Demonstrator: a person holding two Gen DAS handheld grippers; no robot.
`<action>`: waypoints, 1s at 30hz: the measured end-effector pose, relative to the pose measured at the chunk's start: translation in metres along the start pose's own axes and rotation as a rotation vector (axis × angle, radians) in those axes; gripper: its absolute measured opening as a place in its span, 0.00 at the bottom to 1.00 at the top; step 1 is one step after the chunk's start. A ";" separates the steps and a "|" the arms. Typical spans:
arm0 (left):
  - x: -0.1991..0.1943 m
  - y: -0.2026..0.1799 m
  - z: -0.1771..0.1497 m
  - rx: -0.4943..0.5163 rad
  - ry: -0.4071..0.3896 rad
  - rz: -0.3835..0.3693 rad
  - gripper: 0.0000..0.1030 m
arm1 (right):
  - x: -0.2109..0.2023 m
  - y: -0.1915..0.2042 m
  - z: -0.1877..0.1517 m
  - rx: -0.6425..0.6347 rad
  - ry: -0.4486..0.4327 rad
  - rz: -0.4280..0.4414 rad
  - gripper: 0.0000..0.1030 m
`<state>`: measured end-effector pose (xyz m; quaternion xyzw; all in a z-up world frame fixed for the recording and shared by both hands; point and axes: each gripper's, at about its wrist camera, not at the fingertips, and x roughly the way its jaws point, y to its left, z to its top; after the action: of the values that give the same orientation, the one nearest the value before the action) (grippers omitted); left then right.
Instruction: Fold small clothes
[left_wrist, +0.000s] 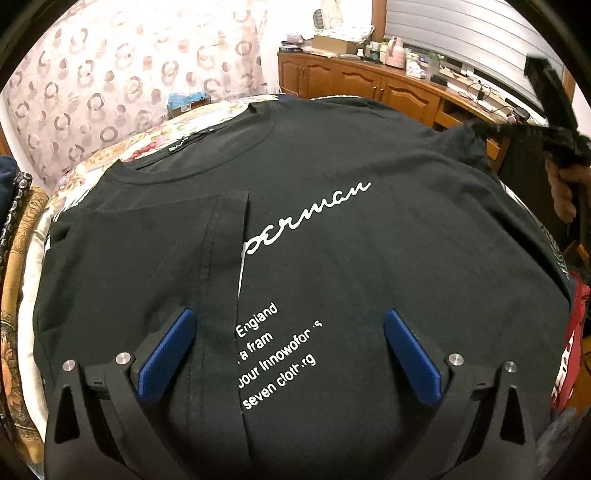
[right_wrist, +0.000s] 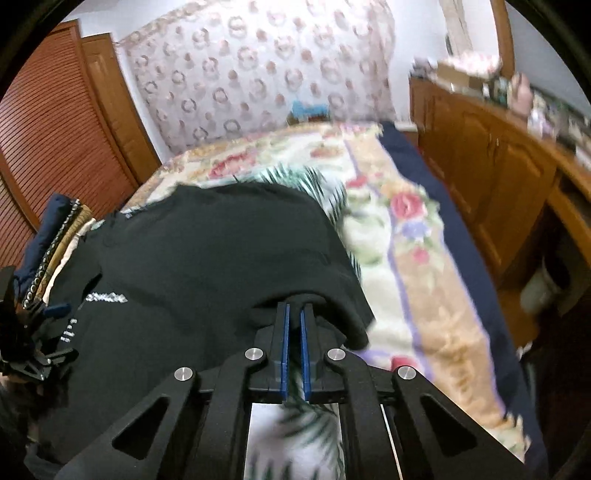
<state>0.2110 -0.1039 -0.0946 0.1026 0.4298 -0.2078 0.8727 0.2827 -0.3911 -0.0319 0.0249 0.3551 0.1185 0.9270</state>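
Floral bedspread (right_wrist: 436, 280) carried the black T-shirt (left_wrist: 332, 236), left sleeve already folded in. My left gripper (left_wrist: 288, 354) hovered spread wide over its print; my right gripper (right_wrist: 293, 328) pinched the right sleeve. Limp, light cotton, best taken at hems.
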 end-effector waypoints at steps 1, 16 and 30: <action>0.000 0.000 0.000 0.000 0.000 0.000 0.99 | -0.003 0.006 0.004 -0.019 -0.022 -0.002 0.05; -0.001 -0.002 0.000 -0.001 -0.005 -0.003 0.99 | 0.022 0.085 -0.018 -0.191 0.052 0.163 0.22; -0.039 -0.002 0.007 -0.059 -0.147 -0.047 0.99 | 0.033 0.031 -0.018 0.085 0.052 -0.050 0.44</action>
<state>0.1939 -0.0978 -0.0595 0.0512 0.3726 -0.2227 0.8994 0.2887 -0.3537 -0.0627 0.0524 0.3844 0.0808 0.9181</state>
